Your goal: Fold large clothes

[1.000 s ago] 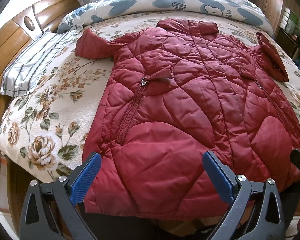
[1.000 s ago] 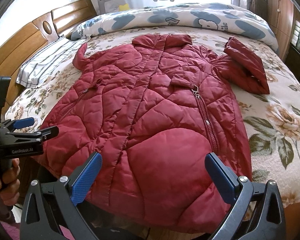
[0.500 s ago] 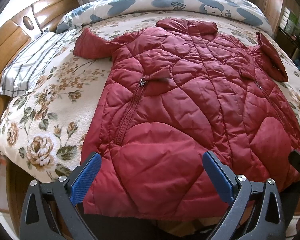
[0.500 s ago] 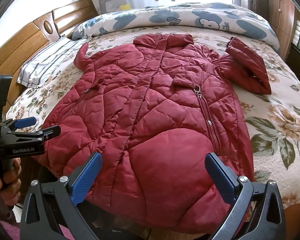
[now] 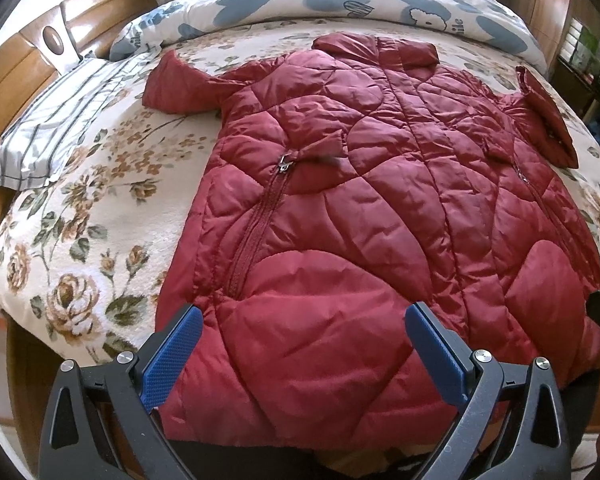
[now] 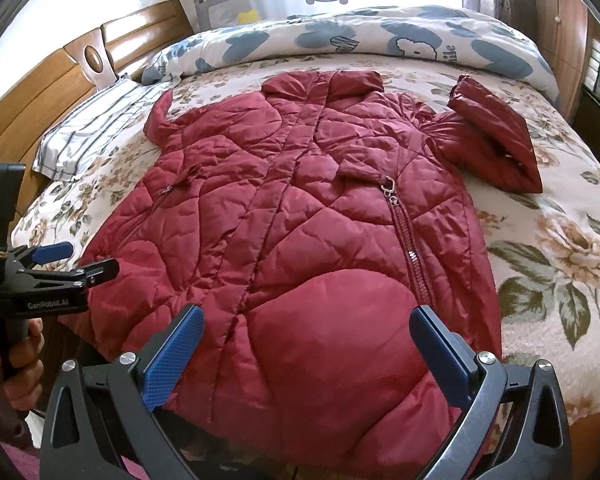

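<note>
A floral-covered bed (image 5: 80,240) carries a rolled duvet (image 6: 380,36) and striped pillow (image 5: 60,120). The red quilted coat (image 5: 380,220) lies flat, collar toward the duvet, hem nearest both spread tongs, left (image 5: 300,356) and right (image 6: 308,356).

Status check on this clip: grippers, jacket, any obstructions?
Left gripper open, right gripper open, both empty, at the hem. Red quilted jacket flat on floral blanket, unfolded, right-side sleeve doubled back. Nothing on the jacket.
</note>
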Demonstrator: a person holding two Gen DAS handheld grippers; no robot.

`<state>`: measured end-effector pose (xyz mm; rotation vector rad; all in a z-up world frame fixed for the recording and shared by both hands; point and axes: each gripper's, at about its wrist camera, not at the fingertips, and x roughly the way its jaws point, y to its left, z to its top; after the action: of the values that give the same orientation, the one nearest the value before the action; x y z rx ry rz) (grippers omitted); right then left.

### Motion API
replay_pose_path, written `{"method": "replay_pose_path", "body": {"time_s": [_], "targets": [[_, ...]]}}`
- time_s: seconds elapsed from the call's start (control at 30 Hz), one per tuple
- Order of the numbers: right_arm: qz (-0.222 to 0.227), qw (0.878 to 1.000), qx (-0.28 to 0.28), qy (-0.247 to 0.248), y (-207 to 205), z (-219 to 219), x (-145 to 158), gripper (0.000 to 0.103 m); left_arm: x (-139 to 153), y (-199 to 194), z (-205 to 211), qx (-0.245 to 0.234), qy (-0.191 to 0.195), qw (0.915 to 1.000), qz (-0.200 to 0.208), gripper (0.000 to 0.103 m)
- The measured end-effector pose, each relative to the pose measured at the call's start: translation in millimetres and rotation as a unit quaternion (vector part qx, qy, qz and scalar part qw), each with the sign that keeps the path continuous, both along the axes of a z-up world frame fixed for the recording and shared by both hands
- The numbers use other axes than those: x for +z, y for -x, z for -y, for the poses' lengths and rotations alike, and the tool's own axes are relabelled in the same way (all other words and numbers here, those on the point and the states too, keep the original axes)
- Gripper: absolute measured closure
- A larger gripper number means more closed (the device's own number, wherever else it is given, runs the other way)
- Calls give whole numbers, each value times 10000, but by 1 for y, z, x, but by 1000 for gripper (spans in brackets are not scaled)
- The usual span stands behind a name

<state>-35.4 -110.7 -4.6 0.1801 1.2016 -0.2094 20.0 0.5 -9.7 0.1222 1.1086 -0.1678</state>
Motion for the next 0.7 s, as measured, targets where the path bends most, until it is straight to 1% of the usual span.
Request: {"method": "replay_pose_path", "body": {"time_s": [0.03,0.13,0.17,0.2,0.23,0.27,0.4,0.43,0.5,0.53,0.7], "targets": [[-248,9997,-33,-55,-2,5,-1,1,0,-3,0,-4,119,9999,-49,1],[-323,9993,-85,-142,-6,16,0,2,-1,-12,-2,9,183,9998,-74,1],[-264,9995,-95,-151,-8,19,1,2,-2,-14,-2,22,57,10000,2,1],[-243,9995,-107,-157,-10,22,1,2,-3,-18,-3,38,81,10000,-15,1],[-26,9997,-129,-199,-11,29,2,2,-4,-22,-3,50,91,9999,-11,1],[47,9997,-158,-181,-13,33,3,2,-3,-24,-3,59,112,9999,34,1],[102,9994,-329,-70,-21,57,5,2,-3,-37,-2,92,146,9998,61,1],[102,9993,-367,48,-25,62,6,2,-3,-39,-2,96,153,9998,44,1],[127,9988,-449,139,-30,76,7,2,-5,-45,-1,106,125,9999,-30,1],[213,9985,-498,52,-34,85,7,2,-6,-47,0,111,114,9998,-111,1],[292,9970,-668,246,-51,122,4,2,-10,-61,5,95,113,9997,-199,1]]}}
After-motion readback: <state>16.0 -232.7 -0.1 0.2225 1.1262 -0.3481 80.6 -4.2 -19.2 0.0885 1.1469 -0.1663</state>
